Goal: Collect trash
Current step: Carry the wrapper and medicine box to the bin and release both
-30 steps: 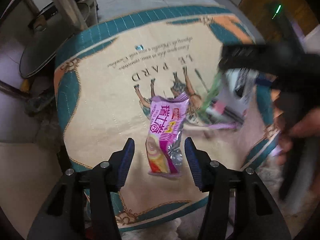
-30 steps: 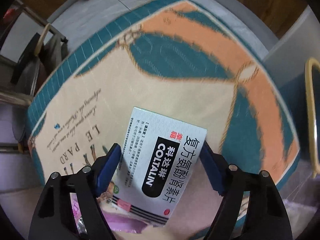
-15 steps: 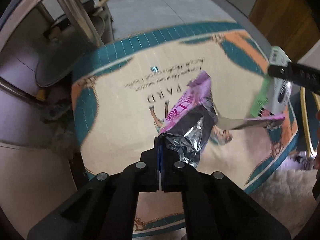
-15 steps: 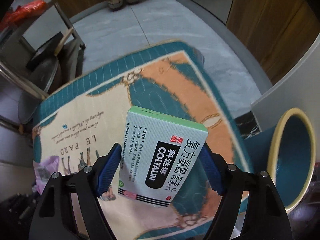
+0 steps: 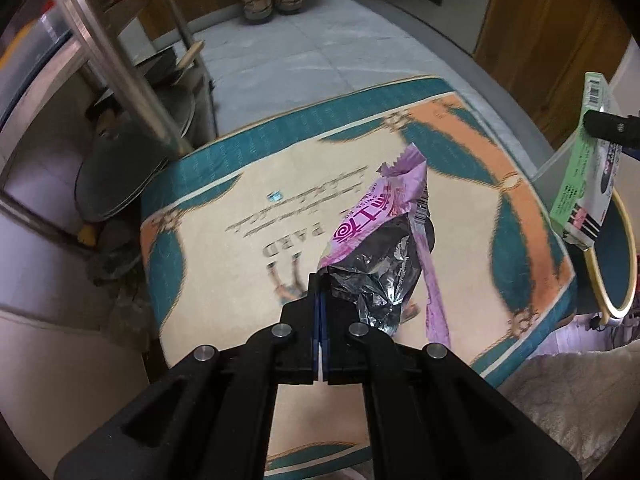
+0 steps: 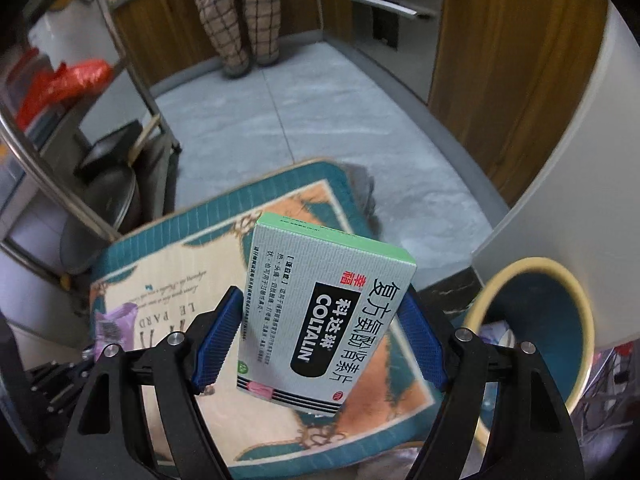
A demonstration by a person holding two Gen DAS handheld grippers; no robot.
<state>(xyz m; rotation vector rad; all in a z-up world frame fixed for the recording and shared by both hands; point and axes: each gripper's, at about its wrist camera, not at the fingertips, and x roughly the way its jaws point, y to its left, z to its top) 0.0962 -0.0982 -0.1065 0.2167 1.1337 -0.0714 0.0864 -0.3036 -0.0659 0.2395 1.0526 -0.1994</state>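
Note:
My left gripper is shut on a purple and silver snack wrapper and holds it up above the printed mat. My right gripper is shut on a white and green medicine box, lifted above the mat. The box also shows at the right edge of the left wrist view. The wrapper shows at the left of the right wrist view. A round bin with a yellow rim and blue inside stands on the floor right of the mat.
A metal rack with pans stands left of the mat. A person's legs in checked trousers stand at the back. Wooden cabinets line the right. A white fluffy rug lies at the mat's near right.
My left gripper closed on the wrapper and lifted it off the mat. My right gripper raised the box higher and toward the bin, which came into view.

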